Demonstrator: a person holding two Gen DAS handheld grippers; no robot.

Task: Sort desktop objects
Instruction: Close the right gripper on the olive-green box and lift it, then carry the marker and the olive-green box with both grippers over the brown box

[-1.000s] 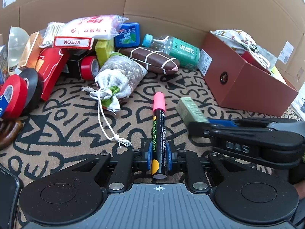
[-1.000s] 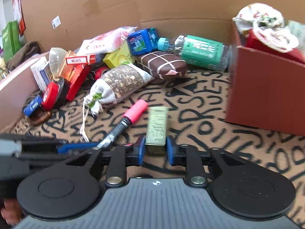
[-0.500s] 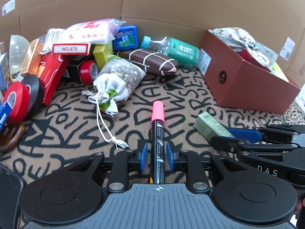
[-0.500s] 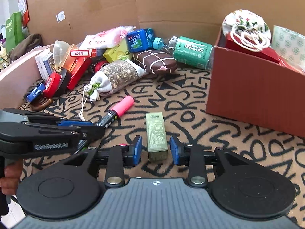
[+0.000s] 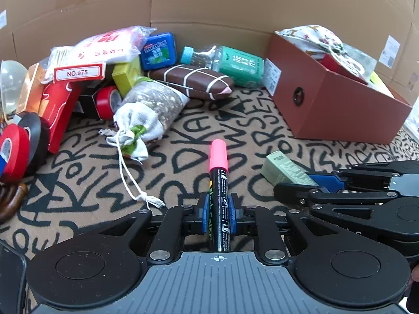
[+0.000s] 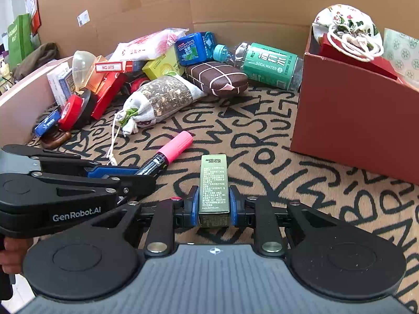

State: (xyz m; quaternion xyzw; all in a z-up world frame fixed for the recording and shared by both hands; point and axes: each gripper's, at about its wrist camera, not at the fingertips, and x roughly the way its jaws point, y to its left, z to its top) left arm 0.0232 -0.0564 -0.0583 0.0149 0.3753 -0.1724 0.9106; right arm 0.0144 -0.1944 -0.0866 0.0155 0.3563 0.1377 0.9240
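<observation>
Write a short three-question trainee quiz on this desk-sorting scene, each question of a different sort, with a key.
1. True or false: the left gripper is shut on the pink-capped marker.
2. Multiple choice: what lies between the right gripper's pads? A) the soda water bottle B) the small green box C) the red tape roll
3. Fill in: the floral drawstring pouch sits on top of the things in the ______.

Key
1. True; its pads press the marker's black barrel.
2. B; the right gripper's jaws are closing on the small green box.
3. The red-brown cardboard box, to the right of the patterned mat.
</observation>
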